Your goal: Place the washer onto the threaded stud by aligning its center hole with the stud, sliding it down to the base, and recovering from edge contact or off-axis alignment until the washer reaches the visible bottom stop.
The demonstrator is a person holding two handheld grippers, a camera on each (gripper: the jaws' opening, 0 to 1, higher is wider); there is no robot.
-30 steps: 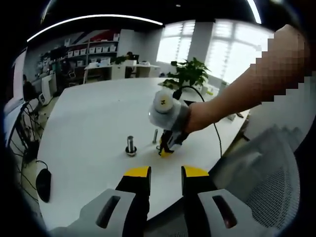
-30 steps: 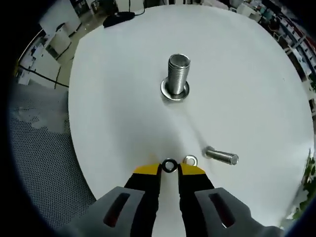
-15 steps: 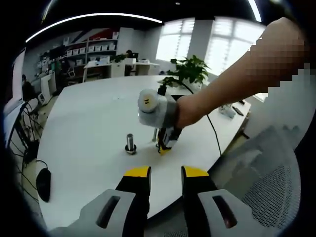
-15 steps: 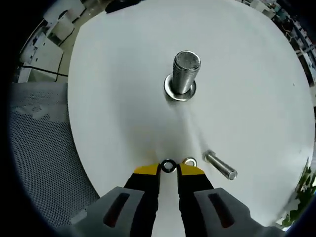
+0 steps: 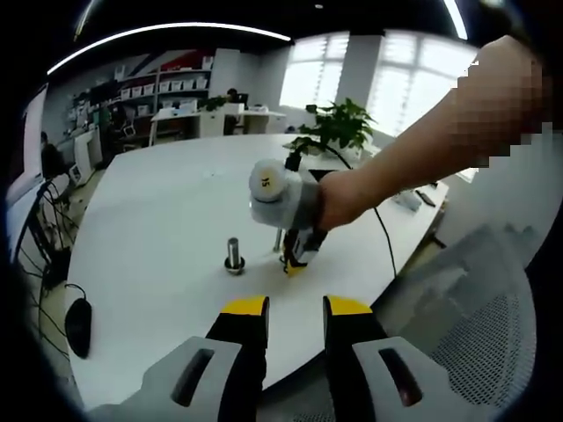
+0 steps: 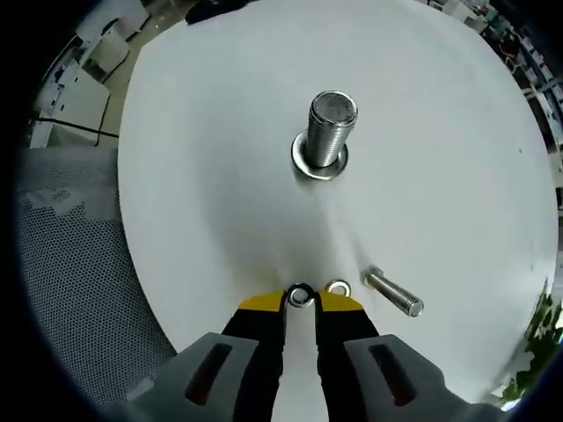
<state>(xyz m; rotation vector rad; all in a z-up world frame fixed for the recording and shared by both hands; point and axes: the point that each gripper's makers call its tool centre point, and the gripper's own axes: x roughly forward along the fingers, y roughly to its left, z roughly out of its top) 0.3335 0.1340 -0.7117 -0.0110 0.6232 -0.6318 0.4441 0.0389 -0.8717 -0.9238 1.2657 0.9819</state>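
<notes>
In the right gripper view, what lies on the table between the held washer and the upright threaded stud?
Nothing: in the right gripper view, bare white table runs from the washer in the right gripper to the stud.

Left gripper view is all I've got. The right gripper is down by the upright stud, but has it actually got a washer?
Observer: Yes. In the right gripper view a washer sits between the right gripper jaws at their tips.
Operator: Any other washers near it?
Observer: A second washer lies on the table just beside the jaws, next to a loose bolt on its side.
Operator: Is the stud bare?
Observer: No. The threaded stud stands upright with a washer-like ring already around its base.
</notes>
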